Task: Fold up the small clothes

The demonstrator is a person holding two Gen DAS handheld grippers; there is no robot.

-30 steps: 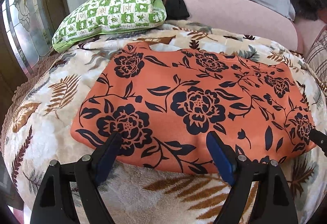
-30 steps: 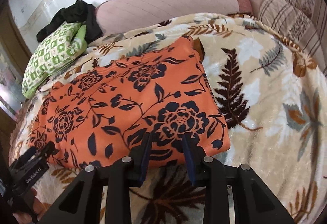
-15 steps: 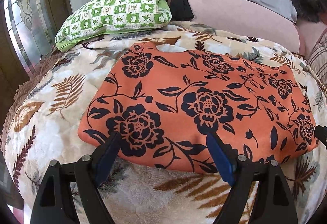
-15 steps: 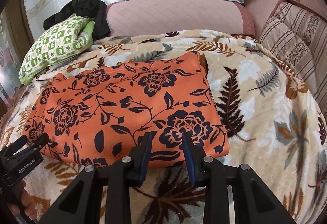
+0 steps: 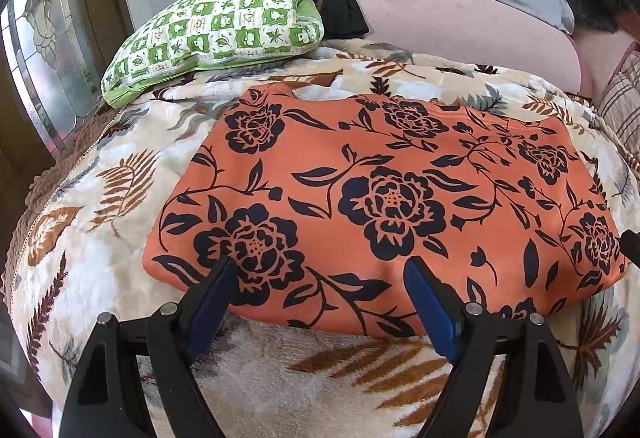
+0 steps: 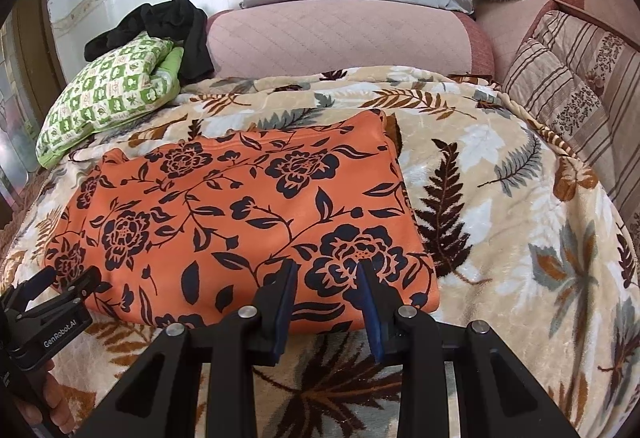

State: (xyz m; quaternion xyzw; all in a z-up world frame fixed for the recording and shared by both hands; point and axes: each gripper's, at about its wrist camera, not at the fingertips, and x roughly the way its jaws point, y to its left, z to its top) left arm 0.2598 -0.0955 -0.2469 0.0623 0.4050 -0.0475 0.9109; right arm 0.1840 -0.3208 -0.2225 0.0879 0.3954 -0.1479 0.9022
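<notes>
Leaf-print blanket [image 6: 500,166] covered the bed, orange floral garment [image 5: 380,198] lay flat on it, left gripper [image 5: 320,270] gaped wide and empty at its near edge, right gripper [image 6: 326,272] stood part open, gripping nothing

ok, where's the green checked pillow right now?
The green checked pillow lies at the far left of the leaf-print blanket in both wrist views, beyond the orange floral cloth, with a black garment draped over its far end.

Orange garment [image 5: 384,198] with dark floral print, folded into flat rectangle, lying on leaf-patterned blanket [image 5: 100,238].
</notes>
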